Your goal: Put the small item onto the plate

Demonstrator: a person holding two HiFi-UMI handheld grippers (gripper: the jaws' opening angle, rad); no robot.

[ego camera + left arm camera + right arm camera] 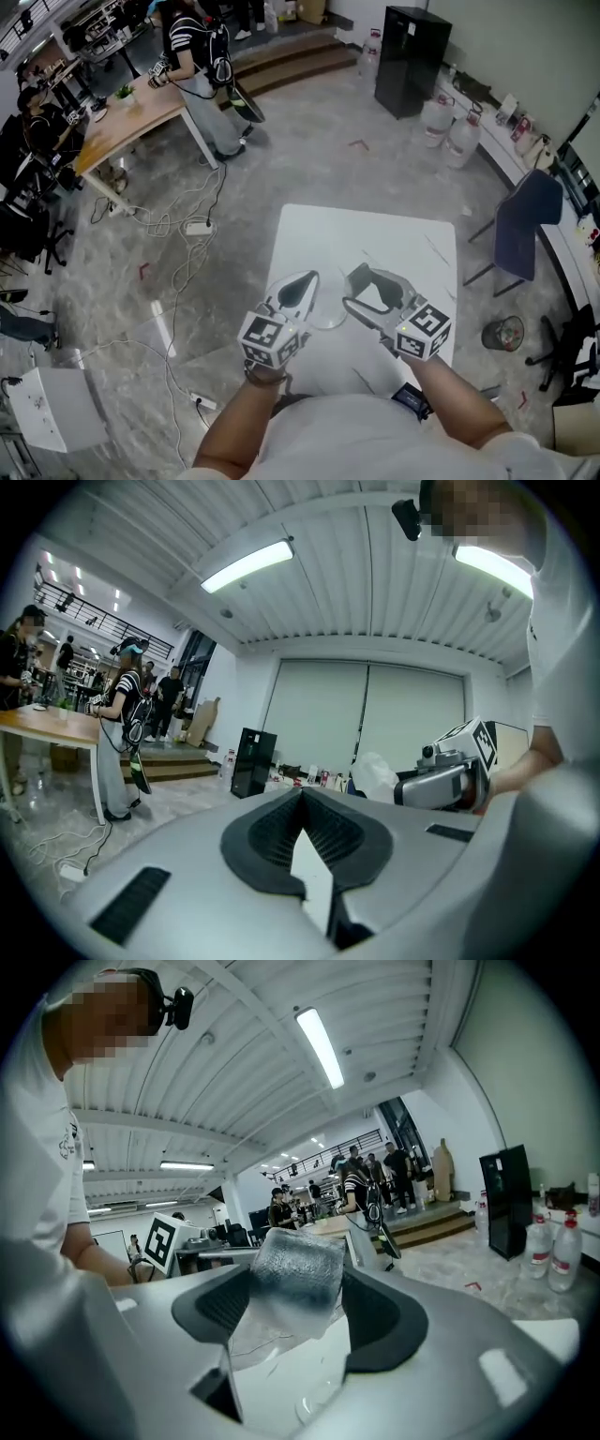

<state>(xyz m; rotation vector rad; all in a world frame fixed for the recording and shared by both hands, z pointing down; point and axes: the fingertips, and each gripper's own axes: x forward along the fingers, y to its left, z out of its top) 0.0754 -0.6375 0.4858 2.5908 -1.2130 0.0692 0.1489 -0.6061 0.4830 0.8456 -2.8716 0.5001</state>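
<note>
Right tongs (pixel 298 1281) grip small item (pixel 292 1258), above counter (pixel 375 234); we see plate (pixel 328 322) just below, between both tongs. Left tongs (pixel 302 792) closed, empty. We judge short drop down-left; Right tongs nearer.

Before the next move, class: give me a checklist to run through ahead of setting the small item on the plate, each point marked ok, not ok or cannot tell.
1. Translucent block sits between the right gripper jaws: ok.
2. Grip on the block is firm enough: cannot tell.
3. Clear plate lies flat on the white table, between the two grippers: ok.
4. Block is directly above the plate: cannot tell; the right gripper looks to be at the plate's right edge.
5. Left gripper has its jaws together, holds nothing, and is beside the plate rather than over it: ok.
</note>
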